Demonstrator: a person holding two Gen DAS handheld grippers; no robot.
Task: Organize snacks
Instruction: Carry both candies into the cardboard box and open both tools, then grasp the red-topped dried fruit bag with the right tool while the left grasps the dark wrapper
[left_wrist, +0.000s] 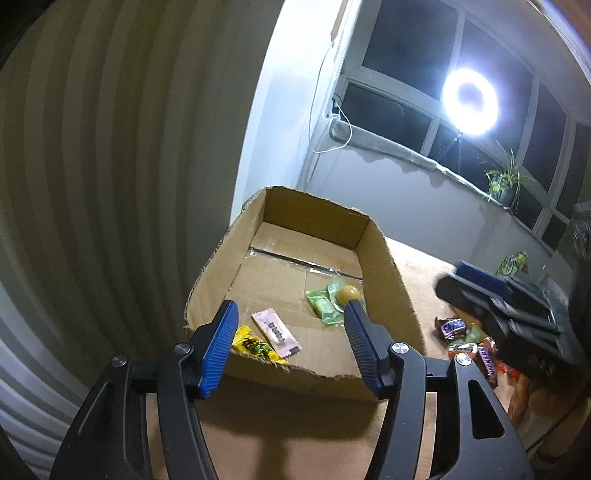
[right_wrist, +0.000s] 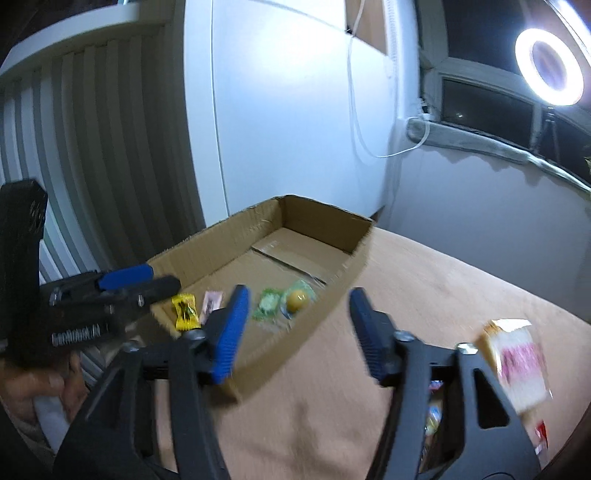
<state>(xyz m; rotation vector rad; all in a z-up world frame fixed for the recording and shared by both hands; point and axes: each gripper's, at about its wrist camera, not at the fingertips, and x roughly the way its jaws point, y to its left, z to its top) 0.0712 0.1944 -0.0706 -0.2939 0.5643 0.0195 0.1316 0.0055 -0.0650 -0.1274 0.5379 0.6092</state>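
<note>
An open cardboard box (left_wrist: 388, 273) stands on a tan cloth-covered table. Inside lie a yellow candy (left_wrist: 255, 347), a pink wrapped bar (left_wrist: 276, 332), green packets (left_wrist: 322, 306) and a round yellow sweet (left_wrist: 350, 293). My left gripper (left_wrist: 290, 328) is open and empty over the box's near wall. My right gripper (right_wrist: 295, 314) is open and empty, above the box's right wall (right_wrist: 332, 306); it also shows in the left wrist view (left_wrist: 506, 314). A pile of chocolate bars (left_wrist: 476, 347) lies right of the box.
A bagged pastry with pink print (right_wrist: 517, 365) lies on the cloth (right_wrist: 424, 280) at the right. A green packet (left_wrist: 512, 264) lies further back. A striped wall is at left, a windowsill with a plant (left_wrist: 504, 181) and ring light (left_wrist: 470, 101) behind.
</note>
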